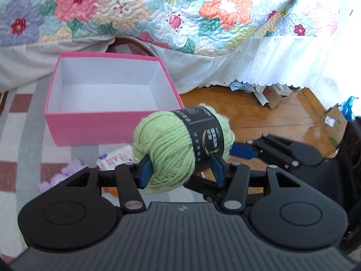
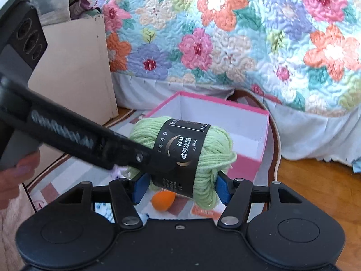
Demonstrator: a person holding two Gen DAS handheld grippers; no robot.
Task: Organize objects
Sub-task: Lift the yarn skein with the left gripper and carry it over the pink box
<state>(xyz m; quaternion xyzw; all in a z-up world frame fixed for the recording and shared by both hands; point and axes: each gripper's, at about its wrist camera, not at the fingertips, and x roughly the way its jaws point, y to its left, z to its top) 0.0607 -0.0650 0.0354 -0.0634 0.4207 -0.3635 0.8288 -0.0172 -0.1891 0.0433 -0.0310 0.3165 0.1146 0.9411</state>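
Note:
A light green yarn skein (image 1: 171, 149) with a black paper band is held in the air between both grippers. My left gripper (image 1: 180, 169) is shut on one end of it. My right gripper (image 2: 181, 188) is shut on the other end (image 2: 203, 158); its fingers (image 1: 243, 150) show in the left wrist view at the skein's right. The left gripper's arm (image 2: 90, 144) crosses the right wrist view from the left. An open pink box (image 1: 108, 90) with a white, empty inside sits on the rug just beyond the skein; it also shows in the right wrist view (image 2: 248, 122).
A floral quilted bedspread (image 1: 180, 11) hangs behind the box. On the checked rug (image 1: 22, 124) below lie an orange ball (image 2: 163, 199), a tissue pack (image 1: 115, 158) and a purple fluffy thing (image 1: 70, 169). Cardboard scraps (image 1: 275, 94) lie on the wooden floor at right. A board (image 2: 79, 67) leans left.

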